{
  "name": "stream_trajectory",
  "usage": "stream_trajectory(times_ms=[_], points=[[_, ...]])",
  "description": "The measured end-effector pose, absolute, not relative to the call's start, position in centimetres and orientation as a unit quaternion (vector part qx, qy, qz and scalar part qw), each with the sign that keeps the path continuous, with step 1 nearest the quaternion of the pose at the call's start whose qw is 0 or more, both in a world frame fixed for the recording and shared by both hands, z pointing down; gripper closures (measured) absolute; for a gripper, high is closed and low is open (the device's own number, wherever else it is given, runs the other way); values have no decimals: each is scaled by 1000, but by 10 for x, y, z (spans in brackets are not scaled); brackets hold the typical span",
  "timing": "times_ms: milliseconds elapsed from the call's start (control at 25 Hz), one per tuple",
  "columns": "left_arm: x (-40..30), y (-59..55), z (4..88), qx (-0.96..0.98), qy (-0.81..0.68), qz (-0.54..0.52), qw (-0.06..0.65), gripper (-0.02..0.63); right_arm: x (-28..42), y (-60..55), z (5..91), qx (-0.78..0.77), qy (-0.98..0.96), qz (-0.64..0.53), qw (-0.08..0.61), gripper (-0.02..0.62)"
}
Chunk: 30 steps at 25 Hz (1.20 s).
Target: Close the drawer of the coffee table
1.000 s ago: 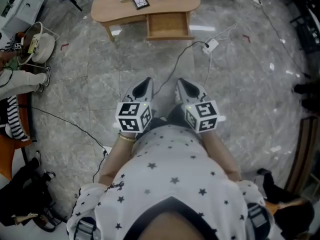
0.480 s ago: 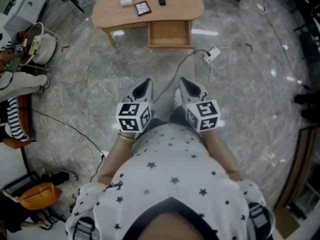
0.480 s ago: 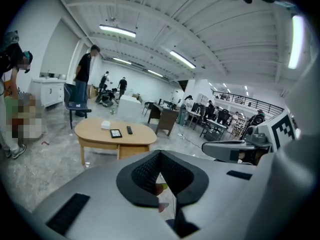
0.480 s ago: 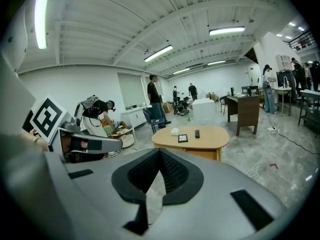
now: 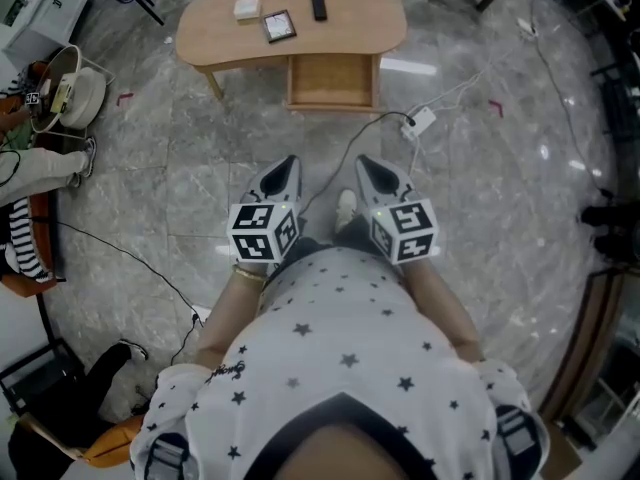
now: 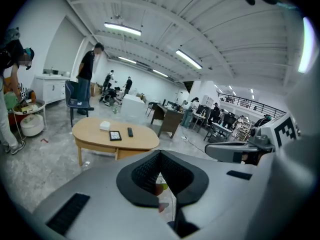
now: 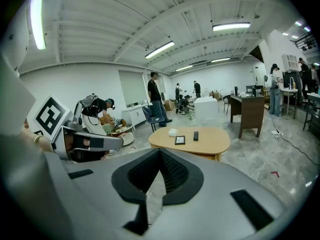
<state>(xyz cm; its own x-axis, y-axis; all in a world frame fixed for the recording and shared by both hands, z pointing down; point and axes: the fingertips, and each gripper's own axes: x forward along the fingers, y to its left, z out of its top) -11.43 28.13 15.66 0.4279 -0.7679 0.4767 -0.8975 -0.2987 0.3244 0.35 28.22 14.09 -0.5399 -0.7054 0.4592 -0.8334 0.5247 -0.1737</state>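
**Left hand-held gripper** (image 5: pixel 286 167): jaws closed, tips together, nothing gripped. The left gripper view shows the dark ribbed pads meeting at the front.

**Right hand-held gripper** (image 5: pixel 368 167): same condition, jaws closed and empty.

Both units are held side by side in front of the operator's waist. They are near each other without touching and point forward and somewhat down.

**Markings:** the left marker cube (image 5: pixel 265 233) and the right marker cube (image 5: pixel 403 230) carry black-and-white square code patterns. These are the only markings that can be made out.

**Floor:** a light shoe (image 5: pixel 345 208) of the operator shows between the two units on the grey marbled floor (image 5: pixel 200 168). Further ahead and to the right, a white power adapter (image 5: pixel 418 121) lies on the floor.

**Drawer** (image 5: pixel 333 76): stands pulled out from the near side of the worktop (image 5: pixel 360 18), a low oval coffee table of light wood. It lies ahead of both hand-held grippers and well apart from them. Its wooden interior is exposed from above.

**Items on the worktop**, behind the drawer and towards the left:
- a white box (image 5: pixel 247 8)
- a dark-framed square item (image 5: pixel 279 26)
- a black remote control (image 5: pixel 318 5)

Any print on these items is too small to read.

**Left edge of the head view:** a person's leg (image 5: pixel 45 158) shows beside a round white container (image 5: pixel 78 93).
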Motion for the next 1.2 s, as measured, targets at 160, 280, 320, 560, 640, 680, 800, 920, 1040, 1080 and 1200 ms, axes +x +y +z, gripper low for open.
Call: stream_trajectory(times_ms=[160,280,320,560,640,680,800,920,1040,1080,1200], points=[[-101,258,158,793,-528,116,282,598,17,257,144,440,-859,195,171,588],[-93,243,158,788,-535,116,283,598,25,242,146,434,-862,198,172,588],[-91,238,158,786,-537,115,283,598,28,237,146,432,-863,198,172,588],[-81,209,161,776,-551,113,284,598,41,207,150,417,-870,198,171,588],[-79,201,163,772,-556,113,286,598,45,198,152,413,-872,196,172,588],[-77,197,164,770,-558,112,287,598,48,193,153,412,-873,196,172,588],[-72,184,167,765,-565,110,289,598,57,179,157,410,-873,197,174,588],[-66,177,173,761,-569,112,290,598,67,170,163,409,-873,199,174,588],[-63,175,179,756,-574,116,292,598,76,165,169,410,-873,201,174,588],[-63,175,180,754,-576,117,293,598,79,163,170,412,-871,202,174,588],[-62,176,184,752,-577,118,297,598,89,160,177,421,-865,208,176,588]])
